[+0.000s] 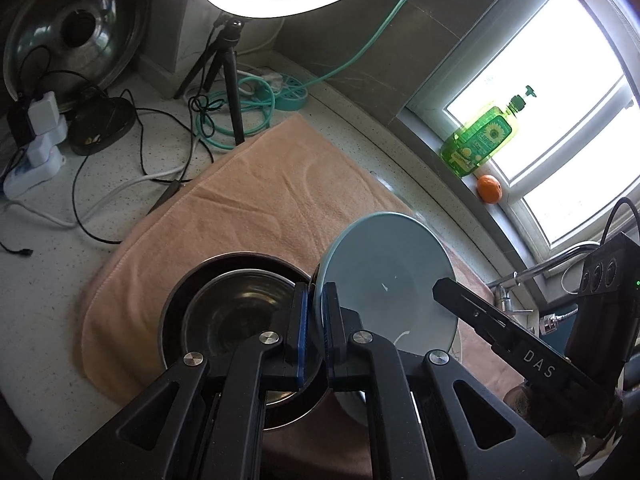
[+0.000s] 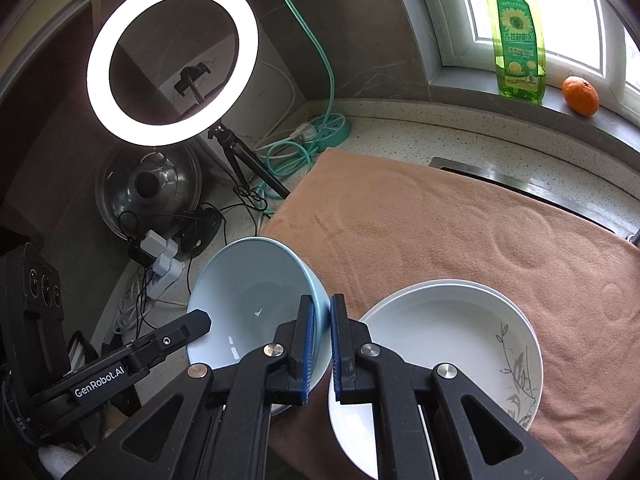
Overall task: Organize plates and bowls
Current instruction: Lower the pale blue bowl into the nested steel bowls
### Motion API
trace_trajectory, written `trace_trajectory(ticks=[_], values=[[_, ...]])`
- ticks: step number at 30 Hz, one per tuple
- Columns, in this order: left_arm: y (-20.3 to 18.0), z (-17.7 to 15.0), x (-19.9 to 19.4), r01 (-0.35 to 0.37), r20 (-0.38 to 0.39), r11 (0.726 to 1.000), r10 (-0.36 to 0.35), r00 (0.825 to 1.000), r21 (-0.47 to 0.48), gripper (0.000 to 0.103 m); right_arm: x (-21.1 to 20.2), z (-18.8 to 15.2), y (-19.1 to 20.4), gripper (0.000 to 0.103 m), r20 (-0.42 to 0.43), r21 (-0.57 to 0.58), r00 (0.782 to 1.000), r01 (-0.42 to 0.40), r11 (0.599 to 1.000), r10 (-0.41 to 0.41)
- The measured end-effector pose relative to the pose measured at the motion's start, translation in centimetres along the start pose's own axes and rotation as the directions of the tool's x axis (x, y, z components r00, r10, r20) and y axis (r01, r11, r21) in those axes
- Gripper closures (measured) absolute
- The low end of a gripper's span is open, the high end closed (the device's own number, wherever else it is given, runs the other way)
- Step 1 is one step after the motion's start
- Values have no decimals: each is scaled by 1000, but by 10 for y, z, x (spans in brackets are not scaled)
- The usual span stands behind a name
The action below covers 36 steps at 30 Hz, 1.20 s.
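Both tools grip the same pale blue bowl (image 2: 256, 300), held tilted above the towel (image 2: 460, 232) that covers the table (image 1: 48, 280): the left tool (image 1: 316, 320) has its jaws narrowed onto one side of the rim, and the right tool (image 2: 321, 344) pinches the opposite side. Just left of the left tool, under its fingers, metal bowls (image 1: 228, 308) sit nested on the towel. Just right of the right tool, stacked white plates (image 2: 460, 344) rest on the towel.
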<state>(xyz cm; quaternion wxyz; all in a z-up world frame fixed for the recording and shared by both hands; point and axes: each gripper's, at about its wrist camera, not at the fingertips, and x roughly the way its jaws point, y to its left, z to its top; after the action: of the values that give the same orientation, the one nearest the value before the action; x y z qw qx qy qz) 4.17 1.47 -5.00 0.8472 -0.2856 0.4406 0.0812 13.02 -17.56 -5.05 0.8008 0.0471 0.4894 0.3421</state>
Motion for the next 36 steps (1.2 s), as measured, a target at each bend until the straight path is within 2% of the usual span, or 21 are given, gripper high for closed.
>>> trace_trajectory(ticks=[10,23,36], values=[[34,-6,-12,-38,1,998,38,999,-45,97,28,-13,28,96,-69,-36,997,-24,999,22],[63,-17,-3,-77,-53,994,73,996,-83,97,61,-32,39,96,-160,-41,987,-35,999,28],[74,-20,9,-75,-85,993,68,994,-91,97,69,-42,43,96,-183,-51,983,-14,999,5]])
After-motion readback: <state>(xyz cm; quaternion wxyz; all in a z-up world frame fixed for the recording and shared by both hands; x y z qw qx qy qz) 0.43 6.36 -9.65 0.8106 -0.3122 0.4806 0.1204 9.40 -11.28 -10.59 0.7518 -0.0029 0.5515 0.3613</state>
